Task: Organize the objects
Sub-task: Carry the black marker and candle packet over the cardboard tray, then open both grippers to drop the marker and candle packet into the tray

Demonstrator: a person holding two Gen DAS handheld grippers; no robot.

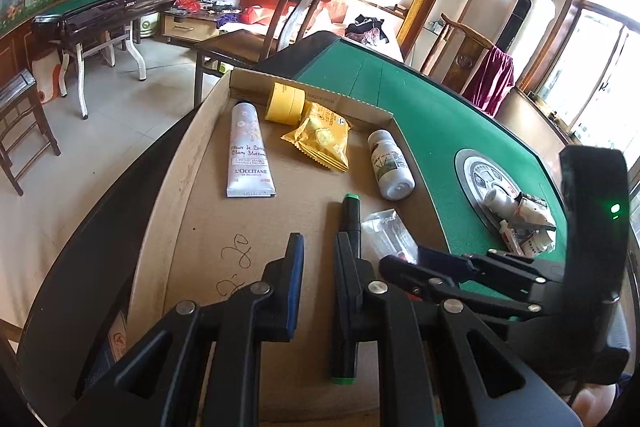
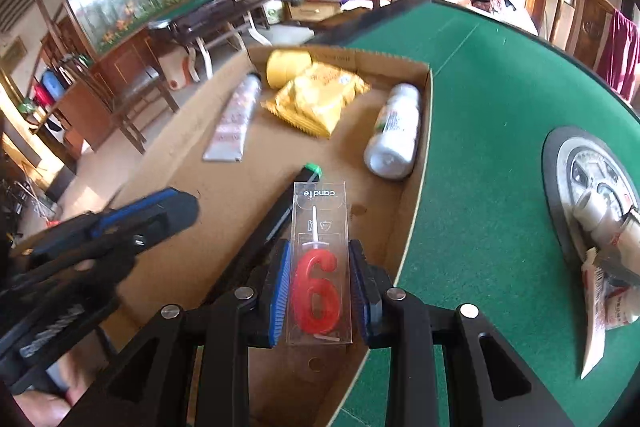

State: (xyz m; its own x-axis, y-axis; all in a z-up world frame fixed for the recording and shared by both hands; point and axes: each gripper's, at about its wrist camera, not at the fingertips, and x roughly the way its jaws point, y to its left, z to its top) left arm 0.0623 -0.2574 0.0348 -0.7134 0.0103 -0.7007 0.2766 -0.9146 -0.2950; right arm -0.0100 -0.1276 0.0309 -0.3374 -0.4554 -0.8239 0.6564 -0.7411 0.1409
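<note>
Green felt table (image 2: 500, 115) with a cardboard box (image 1: 200, 227) on it; right gripper (image 2: 320, 291) pinches a clear candle pack (image 2: 320, 267), left gripper (image 1: 318, 255) fingers sit pressed together, empty, above a marker (image 1: 349, 215).

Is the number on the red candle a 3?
No, the red candle in the clear pack held by the right hand-held gripper is shaped like a 6.

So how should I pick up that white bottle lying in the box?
Grip the white bottle across its round body, mid-length, coming down from above. It lies on its side close to the box wall, so the jaws should straddle it crosswise.
</note>
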